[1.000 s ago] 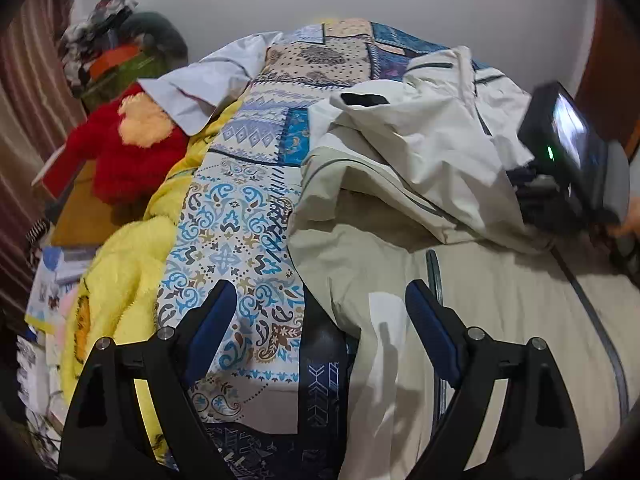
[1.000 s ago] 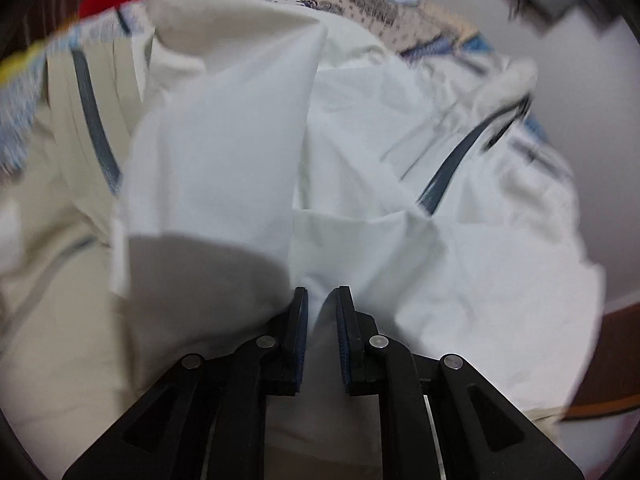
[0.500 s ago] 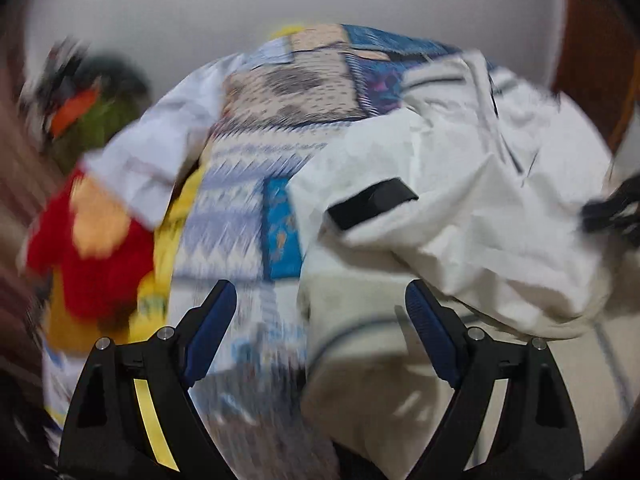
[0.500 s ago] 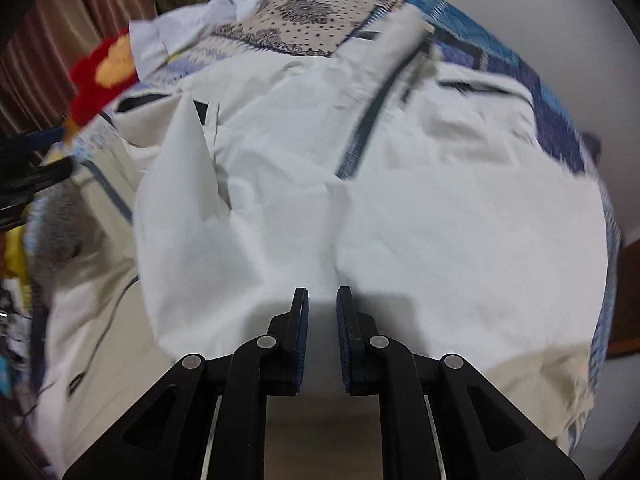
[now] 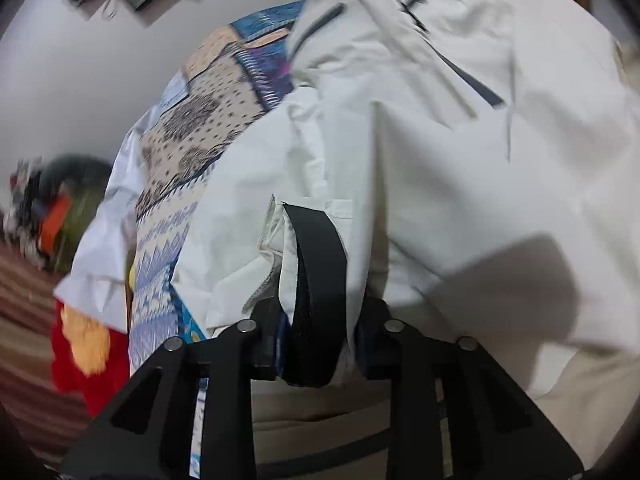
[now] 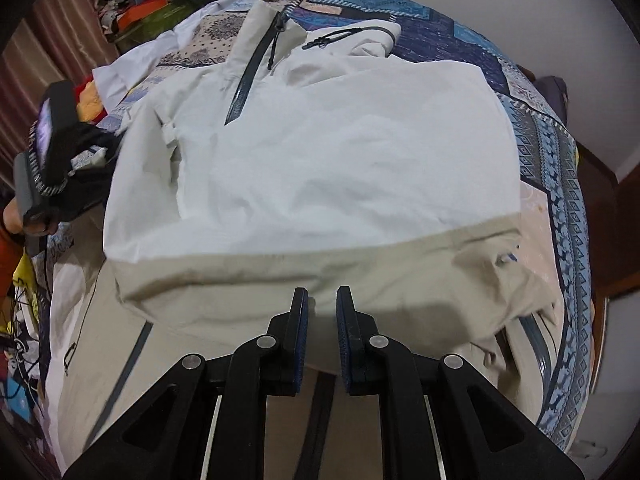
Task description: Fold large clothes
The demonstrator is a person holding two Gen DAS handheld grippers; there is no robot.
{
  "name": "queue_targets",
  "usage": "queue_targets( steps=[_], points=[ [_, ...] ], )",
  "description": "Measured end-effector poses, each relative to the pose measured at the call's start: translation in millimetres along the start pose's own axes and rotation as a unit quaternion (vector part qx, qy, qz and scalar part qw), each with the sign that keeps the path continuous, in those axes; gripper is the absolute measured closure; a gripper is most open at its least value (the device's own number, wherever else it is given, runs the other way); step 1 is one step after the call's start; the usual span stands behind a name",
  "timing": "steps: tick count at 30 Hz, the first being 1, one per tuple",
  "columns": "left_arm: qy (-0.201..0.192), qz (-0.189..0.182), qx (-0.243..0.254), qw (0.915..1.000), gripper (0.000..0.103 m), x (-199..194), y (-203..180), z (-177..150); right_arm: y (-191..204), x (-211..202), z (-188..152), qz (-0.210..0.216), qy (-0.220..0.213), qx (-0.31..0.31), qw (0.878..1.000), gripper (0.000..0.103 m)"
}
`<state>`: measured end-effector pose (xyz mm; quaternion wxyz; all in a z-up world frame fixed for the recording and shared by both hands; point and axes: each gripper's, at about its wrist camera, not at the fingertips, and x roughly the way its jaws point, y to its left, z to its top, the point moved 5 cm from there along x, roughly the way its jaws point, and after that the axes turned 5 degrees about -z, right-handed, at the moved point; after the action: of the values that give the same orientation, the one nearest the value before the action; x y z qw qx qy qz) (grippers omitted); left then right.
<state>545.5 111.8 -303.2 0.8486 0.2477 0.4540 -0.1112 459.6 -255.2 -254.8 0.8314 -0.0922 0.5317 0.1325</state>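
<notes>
The jacket (image 6: 320, 168) lies spread on the bed, straight ahead of the right tongs (image 6: 322, 308) and just past their tips: a white upper body, a beige band (image 6: 320, 280) along the near edge, the collar and zip (image 6: 244, 88) at the far end. It looks like a thin shell fabric, light and limp, probably a little slick, so a fold may slide or spring back unless it is laid down flat and pressed. Edges, cuffs and hems are the sound places to take it; the middle of a panel would only bunch.

The left tongs (image 5: 320, 344) are closing on a sleeve end: the white cuff (image 5: 276, 248) and its black strap (image 5: 320, 280) sit between the pads, which already seem to press on them. The rest of the sleeve and body rises ahead of them and to their right.

The right tongs are almost shut with nothing between the pads, hanging above the beige band.

Under the jacket is a patterned quilt (image 6: 460, 28), showing beyond and to the right of the right tongs. To the left of the left tongs lie a white cloth (image 5: 100, 248) and a red plush toy (image 5: 80, 344). The person's hand (image 6: 28, 216) shows at the left of the right view, holding the other tool.
</notes>
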Motion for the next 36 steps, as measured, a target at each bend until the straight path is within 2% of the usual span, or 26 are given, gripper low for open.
queue_targets(
  steps=[4, 9, 11, 14, 17, 20, 23, 28, 32, 33, 35, 36],
  points=[
    [-0.024, -0.034, -0.058, 0.9974, 0.083, -48, 13, 9, 5, -16, -3, 0.013, -0.027, -0.019, 0.999, 0.094],
    [-0.045, -0.083, -0.105, 0.9899, 0.083, -123, 31, 21, 30, -38, -6, 0.020, -0.072, -0.086, 0.993, 0.094],
    [-0.040, -0.102, -0.134, 0.9850, 0.083, -150, 41, 22, 39, -44, 1, 0.024, -0.092, -0.098, 0.991, 0.094],
    [-0.018, -0.143, -0.173, 0.9744, 0.083, -172, 45, 15, 44, -39, 19, 0.041, -0.091, -0.092, 0.991, 0.094],
    [0.014, -0.160, -0.200, 0.9666, 0.083, -176, 46, 2, 42, -22, 33, 0.008, -0.087, -0.101, 0.991, 0.094],
    [0.051, -0.161, -0.222, 0.9601, 0.083, -164, 48, -16, 32, 13, 43, -0.062, -0.066, -0.125, 0.988, 0.094],
    [0.086, -0.162, -0.241, 0.9530, 0.083, -136, 55, -28, 17, 52, 49, -0.135, -0.036, -0.144, 0.980, 0.094],
    [0.133, -0.151, -0.289, 0.9358, 0.082, -63, 79, -43, -2, 60, 57, -0.149, -0.049, -0.138, 0.978, 0.094],
    [0.141, -0.145, -0.336, 0.9199, 0.075, -12, 100, -45, -13, 62, 58, -0.228, -0.070, -0.161, 0.958, 0.094],
    [0.141, -0.141, -0.337, 0.9202, 0.074, -6, 102, -43, -15, 63, 57, -0.226, -0.075, -0.164, 0.957, 0.093],
    [0.130, -0.123, -0.329, 0.9273, 0.063, 7, 106, -37, -19, 63, 56, -0.228, -0.081, -0.162, 0.957, 0.090],
    [0.126, -0.114, -0.324, 0.9306, 0.058, 9, 106, -34, -23, 61, 56, -0.232, -0.083, -0.155, 0.957, 0.083]
  ],
)
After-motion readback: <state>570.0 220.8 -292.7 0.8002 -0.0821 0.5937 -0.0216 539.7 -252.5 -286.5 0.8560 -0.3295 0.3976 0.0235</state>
